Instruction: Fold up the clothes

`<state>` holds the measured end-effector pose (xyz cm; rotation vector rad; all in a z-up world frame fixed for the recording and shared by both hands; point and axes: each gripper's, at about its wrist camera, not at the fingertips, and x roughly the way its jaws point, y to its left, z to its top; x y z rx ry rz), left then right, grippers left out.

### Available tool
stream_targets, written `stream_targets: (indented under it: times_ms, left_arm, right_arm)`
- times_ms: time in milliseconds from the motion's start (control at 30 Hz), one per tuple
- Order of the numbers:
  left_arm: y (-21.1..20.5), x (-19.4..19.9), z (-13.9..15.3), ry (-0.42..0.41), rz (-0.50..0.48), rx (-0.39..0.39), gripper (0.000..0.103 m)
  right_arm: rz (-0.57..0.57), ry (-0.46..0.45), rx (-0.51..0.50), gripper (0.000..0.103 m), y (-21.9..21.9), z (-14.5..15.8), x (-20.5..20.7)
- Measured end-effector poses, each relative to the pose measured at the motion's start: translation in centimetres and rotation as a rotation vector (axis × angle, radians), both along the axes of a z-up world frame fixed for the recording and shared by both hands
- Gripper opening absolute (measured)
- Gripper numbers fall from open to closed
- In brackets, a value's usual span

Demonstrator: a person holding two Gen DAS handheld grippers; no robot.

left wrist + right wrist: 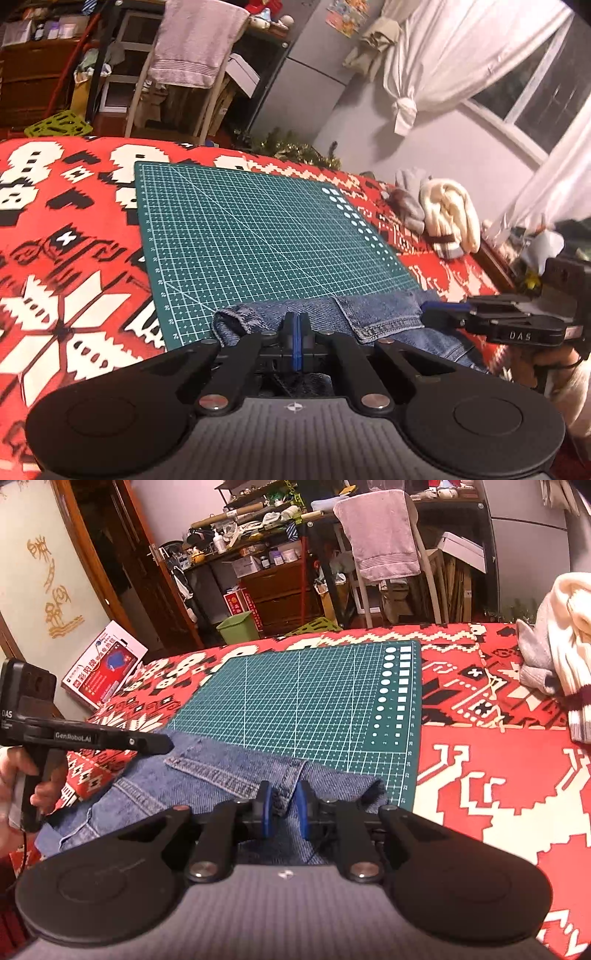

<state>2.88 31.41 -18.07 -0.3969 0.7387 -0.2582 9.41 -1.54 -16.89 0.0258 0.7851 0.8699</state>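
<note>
Denim garment (207, 775), blue, stitched seams and a pocket flap showing: lies at the near edge of the green cutting mat (314, 698), partly on the mat and partly on the red patterned cloth (498, 775) that covers the worktop. One folded hem (236, 319) rests on the mat's near left corner in the left wrist view.

Left gripper (295, 328): blue pads pressed together, over the denim; whether fabric is caught between them cannot be told.

Right gripper (284, 806): pads apart, a denim seam standing in the gap; in the left wrist view its blue tip touches the garment's right edge.

Hand (22, 779): grasps the left gripper's handle, seen from the right wrist view.

Cream and grey knitwear pile (439, 214): on the red cloth, right of the mat, well apart from the denim.

Pink towel (384, 535): draped over a chair beyond the worktop.

Green bin (236, 627): on the floor beside cluttered shelving.
</note>
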Motion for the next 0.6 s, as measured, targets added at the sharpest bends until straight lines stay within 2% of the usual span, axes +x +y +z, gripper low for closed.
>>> stream_targets:
  times_ms: [100,133,200,233,367,467,533,600]
  left_arm:
    - [0.0,-0.7,0.5,-0.014,0.006,0.031,0.003]
    - [0.3,-0.8,0.4,-0.010,0.015,0.013,0.003]
    - [1.1,-0.9,0.0,0.003,0.045,-0.047,0.003]
    - [1.2,-0.9,-0.3,0.006,0.062,-0.075,0.003]
    - [0.9,-1.1,-0.2,0.002,0.082,-0.066,0.003]
    - [-0.1,-0.5,1.1,0.031,0.085,-0.006,0.002]
    - [-1.2,0.1,2.0,0.024,0.060,0.039,0.002]
    - [-2.1,0.9,2.7,0.017,0.031,0.060,0.003]
  right_arm:
    - [-0.006,0.008,-0.012,0.008,-1.0,0.1,0.0]
    - [-0.014,0.009,-0.022,0.002,-1.4,0.0,0.0]
    - [-0.037,0.016,-0.013,0.000,-2.0,0.2,0.0]
    - [-0.048,0.019,-0.008,0.000,-2.3,0.3,-0.1]
    - [-0.094,0.031,0.010,0.003,-3.6,0.6,-0.2]
    - [-0.128,0.040,0.024,0.003,-4.6,0.9,-0.3]
    - [-0.128,0.000,0.028,0.003,-4.0,1.9,-0.2]
    - [-0.120,0.001,0.021,0.003,-3.6,1.6,0.0]
